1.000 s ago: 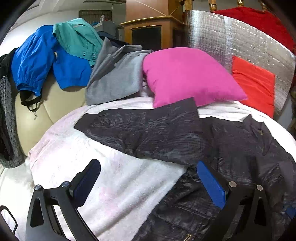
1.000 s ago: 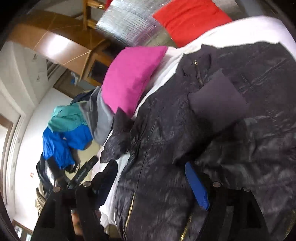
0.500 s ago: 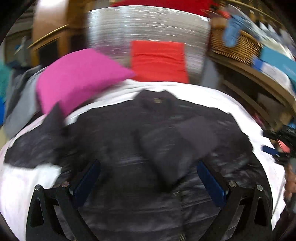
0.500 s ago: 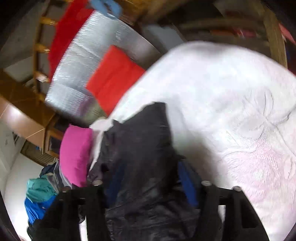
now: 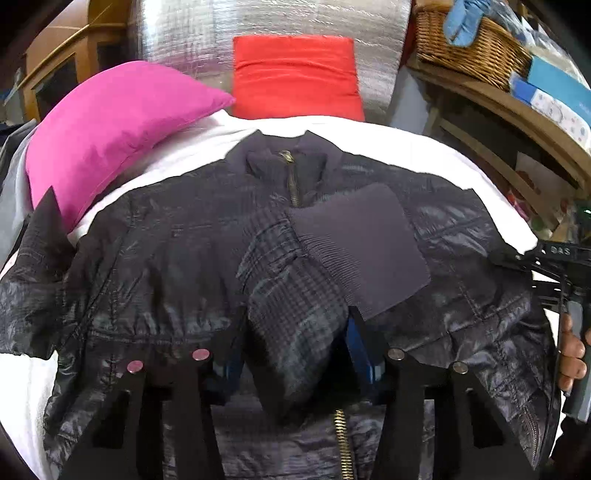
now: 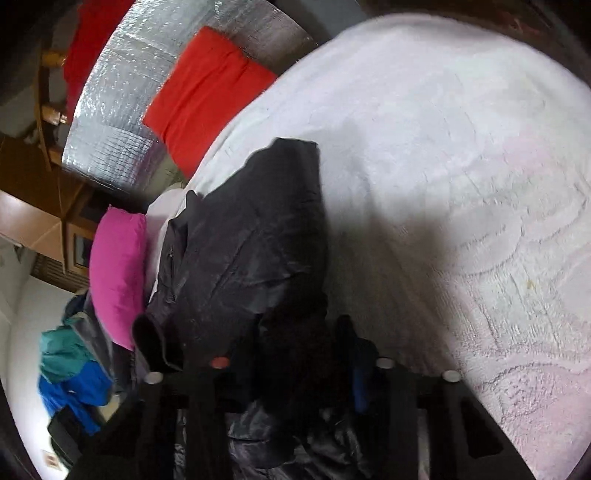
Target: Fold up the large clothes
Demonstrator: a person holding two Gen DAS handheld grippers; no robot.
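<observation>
A shiny black padded jacket [image 5: 166, 266] lies front up on the white bedspread [image 5: 399, 140], zip closed, collar toward the pillows. One sleeve is folded across the chest, its ribbed cuff [image 5: 362, 251] near the zip. My left gripper [image 5: 295, 363] is shut on that folded sleeve near the hem. My right gripper [image 6: 295, 369] is shut on the jacket's right edge [image 6: 251, 251] and lifts it off the bedspread [image 6: 461, 166]. The right gripper and the hand holding it show at the right edge of the left wrist view [image 5: 569, 266].
A pink pillow [image 5: 110, 122] and a red cushion [image 5: 295, 77] sit at the bed's far end against a silver foil panel [image 5: 266, 22]. A wicker basket [image 5: 476, 40] stands on wooden shelves at the right. Blue, teal and grey clothes [image 6: 70, 373] are piled at the left.
The left gripper swung right from the outstretched sleeve to the jacket's front and closed on the folded sleeve. The right gripper moved to the jacket's right edge and closed on it.
</observation>
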